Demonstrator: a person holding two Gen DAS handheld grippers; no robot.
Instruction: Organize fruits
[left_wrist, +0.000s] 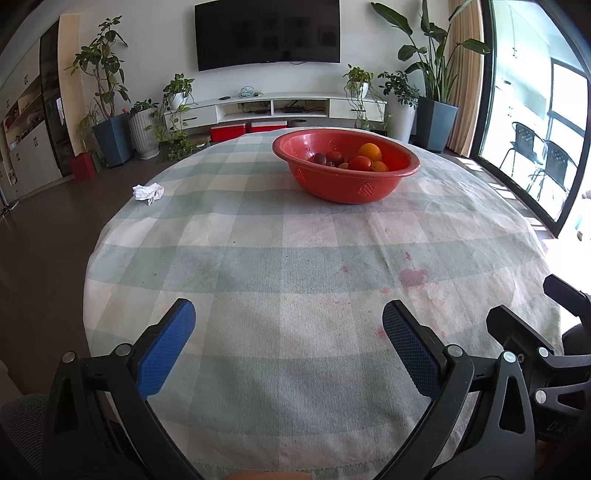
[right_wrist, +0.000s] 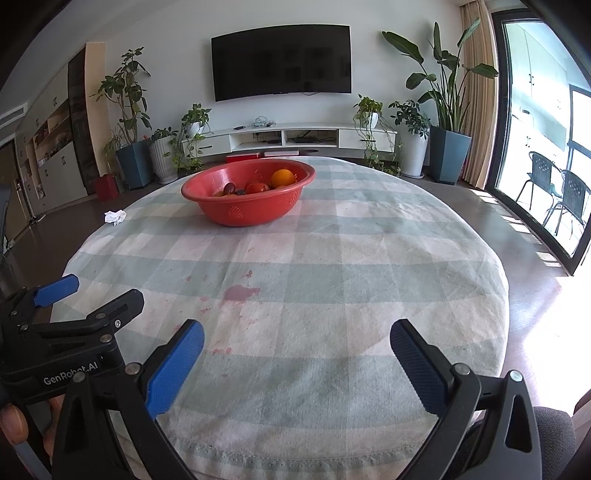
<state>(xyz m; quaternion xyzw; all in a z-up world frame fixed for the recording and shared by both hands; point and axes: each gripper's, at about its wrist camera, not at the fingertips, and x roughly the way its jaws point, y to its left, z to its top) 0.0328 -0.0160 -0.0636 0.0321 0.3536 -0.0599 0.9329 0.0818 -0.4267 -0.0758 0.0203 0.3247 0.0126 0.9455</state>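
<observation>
A red plastic colander bowl (left_wrist: 347, 184) (right_wrist: 243, 214) stands on the far half of the round table. Inside it lie an orange (left_wrist: 369, 151) (right_wrist: 283, 177), a red tomato (left_wrist: 359, 163) (right_wrist: 257, 187), a dark plum-like fruit (left_wrist: 319, 159) (right_wrist: 229, 188) and other small fruits. My left gripper (left_wrist: 288, 325) is open over the near table edge, nothing between its blue pads. My right gripper (right_wrist: 295, 343) is open too, also empty, beside the left one. Each gripper shows at the edge of the other's view.
A checked cloth with pink stains (right_wrist: 242, 291) covers the table (left_wrist: 258, 258). A crumpled white tissue (left_wrist: 148, 192) (right_wrist: 115, 216) lies near the table's left edge. Beyond are potted plants, a low TV cabinet (right_wrist: 291, 138) and a glass door at the right.
</observation>
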